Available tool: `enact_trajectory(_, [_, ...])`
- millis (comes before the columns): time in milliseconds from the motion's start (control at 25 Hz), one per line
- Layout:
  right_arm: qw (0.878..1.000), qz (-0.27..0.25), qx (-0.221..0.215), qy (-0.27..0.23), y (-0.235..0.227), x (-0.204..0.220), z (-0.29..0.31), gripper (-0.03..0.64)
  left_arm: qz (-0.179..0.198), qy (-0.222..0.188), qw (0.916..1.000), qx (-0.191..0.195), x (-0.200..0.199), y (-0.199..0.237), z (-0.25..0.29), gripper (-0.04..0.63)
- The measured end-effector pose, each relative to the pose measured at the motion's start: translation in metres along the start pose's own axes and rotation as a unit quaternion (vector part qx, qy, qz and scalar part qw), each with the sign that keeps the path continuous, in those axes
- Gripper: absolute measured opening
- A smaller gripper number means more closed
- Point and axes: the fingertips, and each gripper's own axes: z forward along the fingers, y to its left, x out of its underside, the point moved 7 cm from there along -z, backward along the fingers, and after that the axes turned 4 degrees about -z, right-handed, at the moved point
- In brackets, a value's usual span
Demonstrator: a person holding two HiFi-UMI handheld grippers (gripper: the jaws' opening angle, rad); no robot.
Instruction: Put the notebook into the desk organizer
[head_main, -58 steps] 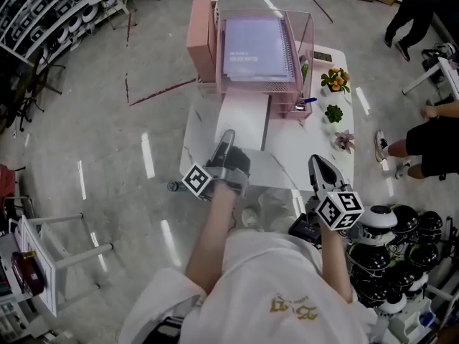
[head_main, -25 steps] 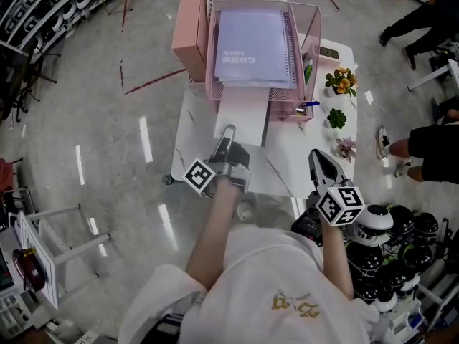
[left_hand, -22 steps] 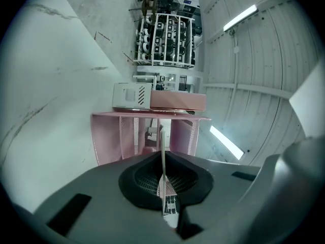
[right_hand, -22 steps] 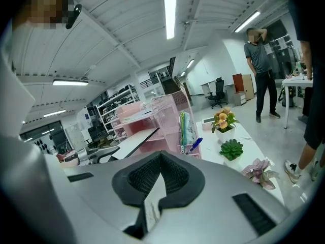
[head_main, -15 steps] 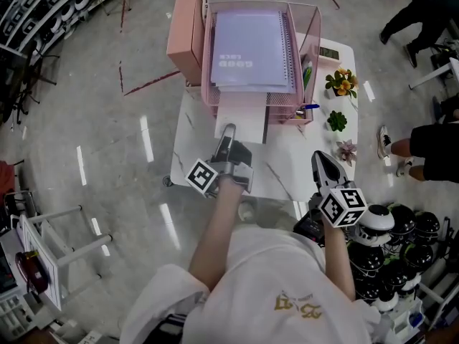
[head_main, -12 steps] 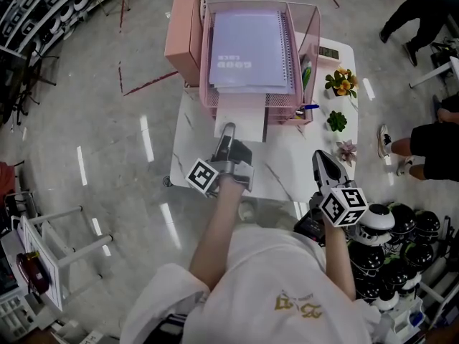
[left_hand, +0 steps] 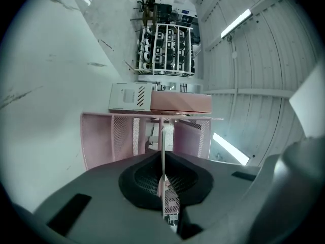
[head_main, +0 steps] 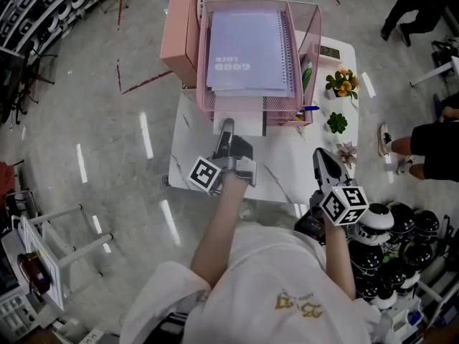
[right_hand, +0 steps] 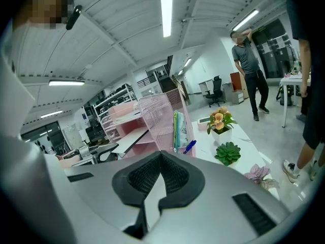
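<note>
pink wire-mesh desk organizer (head_main: pixel 281 104) stands at the far end of a white marbled table (head_main: pixel 294 163). top tray of the organizer holds a lavender spiral-bound notebook (head_main: pixel 249 45): lying flat, wire binding along its right edge, pale lettering on the cover, a few white page edges showing at the near end. out of the organizer's bottom level, toward the person, sticks a thin pale pink sheet (head_main: pixel 245 124) with a dark line down its right side; cannot tell whether this is a second notebook or part of the organizer. left gripper (head_main: pixel 226 126) is just in front of the organizer, turned on its side, jaws closed on the near edge of that sheet, which shows in the left gripper view as a thin line running edge-on between the pads. right gripper (head_main: pixel 320 156) hangs well off the organizer's near right corner, over the table edge, jaws together with nothing between them. blue pen (head_main: pixel 308 108) pokes from the organizer's right side.
</note>
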Motion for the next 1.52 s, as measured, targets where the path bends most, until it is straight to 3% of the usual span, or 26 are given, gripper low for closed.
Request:
enact_trajectory(360, [1.000, 0.000, -0.002, 0.001, -0.003, -0.003, 0.004, 0.011, 0.014, -0.015, 0.9998, -0.004, 0.002, -0.001, 0.002, 0.035])
enact_trajectory(520, [1.000, 0.001, -0.003, -0.001, -0.003, -0.003, 0.003, 0.011, 0.062, -0.002, 0.9972, -0.042, -0.003, 0.000, 0.000, 0.046])
enact_trajectory(600, [1.000, 0.002, -0.002, -0.003, -0.004, -0.004, 0.001, 0.011, 0.069, 0.001, 0.9964, -0.049, -0.003, -0.001, 0.001, 0.054])
enact_trajectory(880, [1.000, 0.002, 0.001, -0.013, -0.004, -0.006, -0.007, 0.011, 0.071, 0.001, 0.9961, -0.053, -0.008, 0.002, 0.002, 0.240])
enact_trajectory(1040, [1.000, 0.003, 0.003, -0.020, -0.002, -0.006, -0.014, 0.011, 0.085, 0.008, 0.9951, -0.050, -0.008, -0.003, -0.003, 0.285])
enact_trajectory(1400, [0.999, 0.000, -0.006, -0.038, 0.020, -0.004, -0.031, 0.011, 0.137, 0.035, 0.9872, -0.073, -0.013, -0.007, -0.037, 0.263])
enact_trajectory(1520, [0.999, 0.003, -0.008, -0.046, 0.028, -0.003, -0.038, 0.011, 0.185, 0.070, 0.9785, -0.058, -0.006, -0.018, -0.048, 0.235])
